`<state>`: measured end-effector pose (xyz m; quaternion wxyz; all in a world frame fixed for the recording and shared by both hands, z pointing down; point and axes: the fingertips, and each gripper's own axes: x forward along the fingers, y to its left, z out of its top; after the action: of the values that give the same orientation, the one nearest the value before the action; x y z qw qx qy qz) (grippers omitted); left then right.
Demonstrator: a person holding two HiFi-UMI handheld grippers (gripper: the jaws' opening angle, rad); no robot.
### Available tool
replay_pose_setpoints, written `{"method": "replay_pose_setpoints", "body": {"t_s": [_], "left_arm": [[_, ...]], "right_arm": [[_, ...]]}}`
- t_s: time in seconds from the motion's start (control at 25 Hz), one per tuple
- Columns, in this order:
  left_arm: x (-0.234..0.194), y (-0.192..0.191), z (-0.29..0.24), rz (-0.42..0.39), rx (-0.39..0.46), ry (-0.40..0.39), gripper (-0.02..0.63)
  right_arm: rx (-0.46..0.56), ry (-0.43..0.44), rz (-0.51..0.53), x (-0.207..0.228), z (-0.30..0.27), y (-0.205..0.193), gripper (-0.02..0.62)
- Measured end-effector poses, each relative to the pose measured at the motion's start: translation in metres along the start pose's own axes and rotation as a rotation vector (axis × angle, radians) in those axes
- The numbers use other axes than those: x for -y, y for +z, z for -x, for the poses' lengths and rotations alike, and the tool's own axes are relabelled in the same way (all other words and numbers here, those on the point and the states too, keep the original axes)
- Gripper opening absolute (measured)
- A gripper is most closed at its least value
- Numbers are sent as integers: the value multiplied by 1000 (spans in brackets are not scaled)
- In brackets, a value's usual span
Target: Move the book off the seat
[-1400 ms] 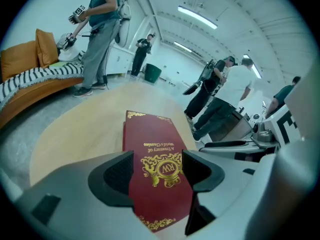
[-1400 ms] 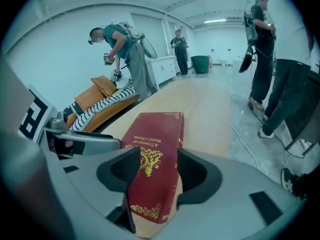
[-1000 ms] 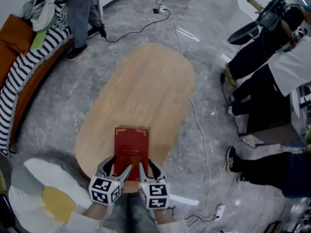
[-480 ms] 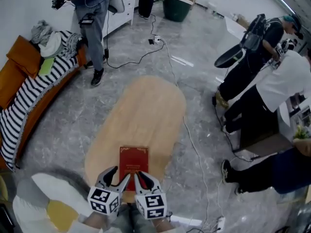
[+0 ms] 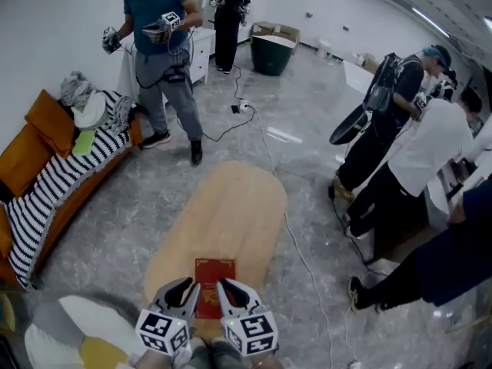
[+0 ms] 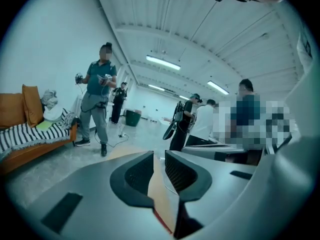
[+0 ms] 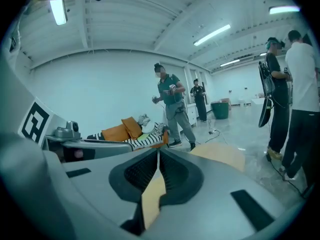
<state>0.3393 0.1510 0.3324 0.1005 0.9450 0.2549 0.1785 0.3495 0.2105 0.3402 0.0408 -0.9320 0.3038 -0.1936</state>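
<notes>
Grey floor lies around the wooden table point(image 5: 231, 206). The red book point(image 5: 214, 287) rests at its 6 o'clock end, so the move looks done. The left gripper point(image 5: 187, 286) is empty and has just been closing, with a small gap left. The right gripper point(image 5: 229, 286) is closed and empty. Next, I think, they just back away.

left tool point(image 5: 186, 287): grey shell, black ribbed pads point(image 6: 137, 174) | right tool point(image 5: 229, 287): same | marker cubes point(image 5: 163, 331): black-and-white squares

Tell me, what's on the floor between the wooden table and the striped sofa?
Nothing. The head view shows only bare grey floor between the table and the sofa.
</notes>
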Motion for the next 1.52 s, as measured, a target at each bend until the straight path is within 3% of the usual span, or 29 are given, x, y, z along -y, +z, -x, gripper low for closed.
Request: {"method": "replay_pose_setpoints", "body": {"t_s": [0.36, 0.8, 1.12, 1.52], "left_arm": [[21, 59, 29, -42, 103, -10, 29], [39, 102, 44, -71, 189, -14, 8], [52, 124, 44, -101, 225, -49, 8], [38, 137, 51, -75, 249, -4, 8]], "right_arm": [[118, 53, 20, -26, 18, 55, 14], [247, 85, 113, -43, 45, 115, 12], [286, 103, 131, -49, 53, 133, 12], [282, 90, 159, -49, 51, 134, 12]]}}
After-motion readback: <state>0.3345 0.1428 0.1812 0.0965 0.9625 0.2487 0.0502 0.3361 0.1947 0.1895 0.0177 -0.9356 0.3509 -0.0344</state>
